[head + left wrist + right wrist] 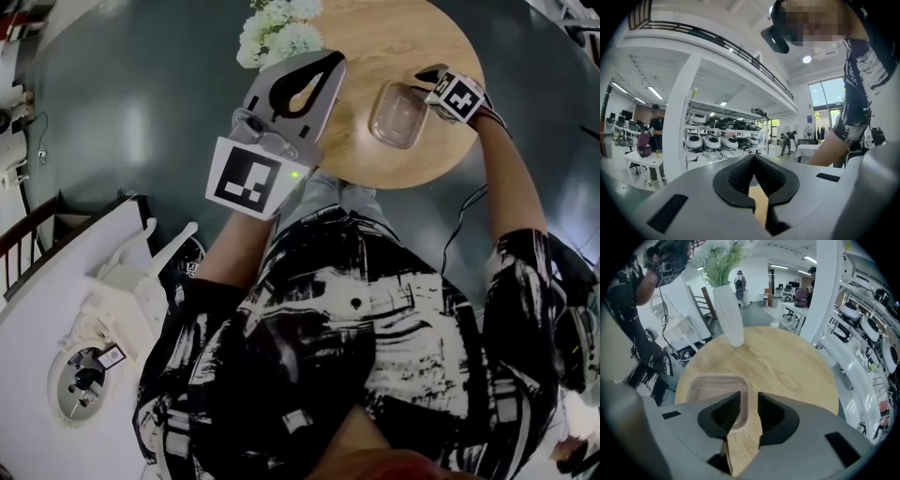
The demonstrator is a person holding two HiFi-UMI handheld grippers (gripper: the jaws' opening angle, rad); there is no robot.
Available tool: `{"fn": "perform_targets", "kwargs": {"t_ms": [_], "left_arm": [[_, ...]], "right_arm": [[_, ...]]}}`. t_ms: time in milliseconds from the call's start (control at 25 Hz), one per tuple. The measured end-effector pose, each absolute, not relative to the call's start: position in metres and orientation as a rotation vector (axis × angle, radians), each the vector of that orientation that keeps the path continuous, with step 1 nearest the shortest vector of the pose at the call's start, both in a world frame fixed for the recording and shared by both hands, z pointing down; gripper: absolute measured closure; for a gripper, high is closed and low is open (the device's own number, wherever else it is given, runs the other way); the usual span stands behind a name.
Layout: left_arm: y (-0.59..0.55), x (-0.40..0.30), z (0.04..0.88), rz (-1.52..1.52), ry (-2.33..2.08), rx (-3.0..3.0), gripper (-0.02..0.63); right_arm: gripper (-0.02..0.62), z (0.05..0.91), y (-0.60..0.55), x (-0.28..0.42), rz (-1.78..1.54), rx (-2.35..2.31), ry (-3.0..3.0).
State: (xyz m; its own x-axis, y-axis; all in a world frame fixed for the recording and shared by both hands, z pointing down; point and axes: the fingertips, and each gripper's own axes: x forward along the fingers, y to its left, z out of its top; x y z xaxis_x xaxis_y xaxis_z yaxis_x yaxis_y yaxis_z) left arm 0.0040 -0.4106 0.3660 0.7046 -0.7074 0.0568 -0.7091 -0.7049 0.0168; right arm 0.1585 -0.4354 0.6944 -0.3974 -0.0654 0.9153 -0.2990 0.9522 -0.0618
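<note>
A clear, empty plastic container [398, 114] [710, 387] sits on the round wooden table [375, 56] [787, 366], near its right front edge. My right gripper [424, 86] [749, 397] stands narrowly open astride the container's right rim. One jaw is inside it and the other outside over bare wood. My left gripper [323, 66] [753, 158] is raised well above the table's near edge. It is shut with its tips touching and nothing between them. A white vase [729, 315] of white flowers [277, 28] stands at the table's far left.
A dark floor surrounds the table. White moulded equipment [84, 309] lies at my lower left and a cable [464, 216] hangs at the right. The left gripper view looks out at shelves [722, 140] of white devices and at people standing far off.
</note>
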Motion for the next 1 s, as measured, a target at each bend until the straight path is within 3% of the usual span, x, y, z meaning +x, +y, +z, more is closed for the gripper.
{"fn": "perform_targets", "kwargs": {"t_ms": [1000], "left_arm": [[-0.423,-0.007,0.371,0.072,-1.223,2.816,0.606]], "right_arm": [[0.534,0.722,-0.436,0.158,0.454,0.071,-1.882]]}}
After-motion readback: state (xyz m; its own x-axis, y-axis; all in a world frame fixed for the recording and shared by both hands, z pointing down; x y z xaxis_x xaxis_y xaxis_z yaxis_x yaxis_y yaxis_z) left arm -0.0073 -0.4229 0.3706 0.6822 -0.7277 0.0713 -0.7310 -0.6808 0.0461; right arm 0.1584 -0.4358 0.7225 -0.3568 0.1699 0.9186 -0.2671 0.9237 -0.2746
